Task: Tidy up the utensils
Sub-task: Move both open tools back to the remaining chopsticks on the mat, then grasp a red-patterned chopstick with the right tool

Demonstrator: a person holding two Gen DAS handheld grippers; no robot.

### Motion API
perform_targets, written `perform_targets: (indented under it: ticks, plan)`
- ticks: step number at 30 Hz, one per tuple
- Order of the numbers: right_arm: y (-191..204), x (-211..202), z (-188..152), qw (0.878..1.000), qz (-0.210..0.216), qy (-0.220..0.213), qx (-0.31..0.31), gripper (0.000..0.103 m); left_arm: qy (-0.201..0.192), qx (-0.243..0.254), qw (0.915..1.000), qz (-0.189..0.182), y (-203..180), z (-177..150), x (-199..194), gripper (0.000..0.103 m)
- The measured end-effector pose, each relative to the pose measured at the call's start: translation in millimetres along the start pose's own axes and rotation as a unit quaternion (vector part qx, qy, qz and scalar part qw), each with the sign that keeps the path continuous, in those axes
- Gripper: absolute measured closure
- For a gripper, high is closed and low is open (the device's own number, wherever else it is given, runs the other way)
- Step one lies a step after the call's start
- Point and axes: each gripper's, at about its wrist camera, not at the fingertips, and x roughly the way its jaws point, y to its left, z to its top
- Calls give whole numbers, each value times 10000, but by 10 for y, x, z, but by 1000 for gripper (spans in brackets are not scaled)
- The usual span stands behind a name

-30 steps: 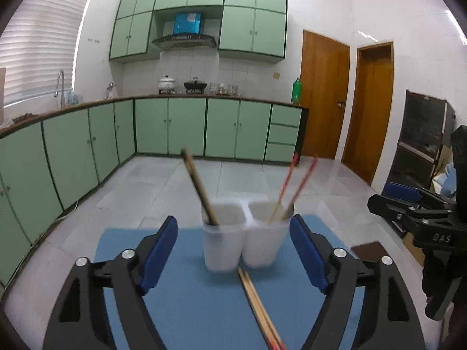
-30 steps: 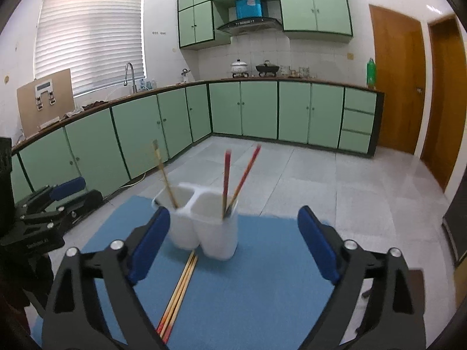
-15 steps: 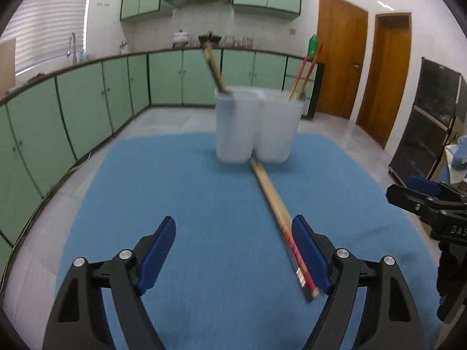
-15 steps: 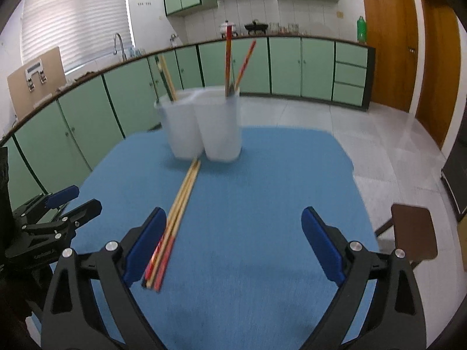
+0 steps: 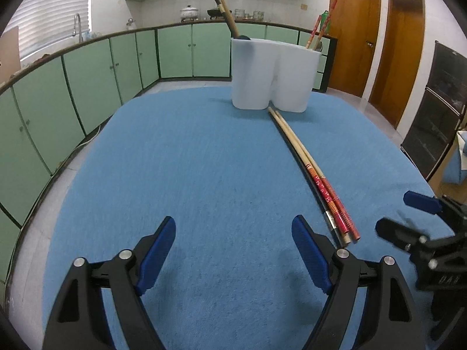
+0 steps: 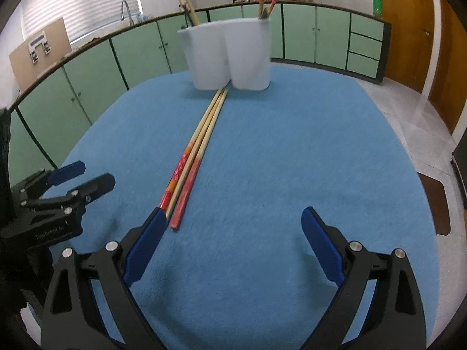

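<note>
A white two-compartment holder [image 5: 273, 75] stands at the far side of the blue mat [image 5: 189, 175]; it also shows in the right wrist view [image 6: 227, 55]. Its left cup holds a brown stick [image 5: 227, 14], its right cup red chopsticks [image 5: 319, 32]. A bundle of loose chopsticks [image 5: 309, 169] lies on the mat from the holder toward me, also in the right wrist view [image 6: 195, 157]. My left gripper [image 5: 233, 250] is open and empty, low over the mat left of the bundle's near end. My right gripper [image 6: 233, 245] is open and empty, its left finger [image 6: 146, 239] beside the bundle's red ends.
The mat covers a round table with floor beyond its edges. Green kitchen cabinets [image 5: 102, 67] run along the far wall, wooden doors [image 5: 353, 35] at the right. A brown stool [image 6: 435, 204] stands by the table's right edge. Each gripper shows in the other's view.
Both grippers have come down and back toward the mat's near side; the holder now looks farther off and the bundle's near ends are in view. Both jaws stayed open.
</note>
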Motion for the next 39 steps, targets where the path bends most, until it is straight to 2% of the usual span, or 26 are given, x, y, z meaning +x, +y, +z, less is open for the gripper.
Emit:
perform_targets:
  ticks: [5,7,13,23,26,29,32,34,35,36,39]
  plan:
    - [69,43,-7,9999,-34,94,-111,13,47,38,10000,36,2,-22,12,23]
    - [100,74,13,9998,-43,147,-162,20,63,32,10000,34,9,-19,14,23]
    - [133,186,29,9987,-138,360,-320,21,111,49,9999,46,1,-8,43,23]
    - [-53,138,38,9980,-488,352,-199,26,137,19,9999,39,12,2,69,22]
    - [-60,115,15,9987,-350,319,-184,30,141,18,9999,51,12,4,77,22]
    - [4,129,11,9992,-139,298,-216,41,136,28,9999,59,16,3,74,22]
    - [80,151,32,9988,-123,283,-377,61,119,17,9999,60,26,2,69,22]
    - [94,159,46,9987,-84,279,-410,79,133,7,9999,60,30,0,77,22]
    - [92,160,48,9987,-59,278,-411,83,148,10,9999,64,29,0,83,22]
    - [89,159,48,9988,-20,278,-408,95,161,22,9998,68,24,1,90,22]
    - [62,158,57,9990,48,275,-352,97,176,58,9998,65,0,10,97,22]
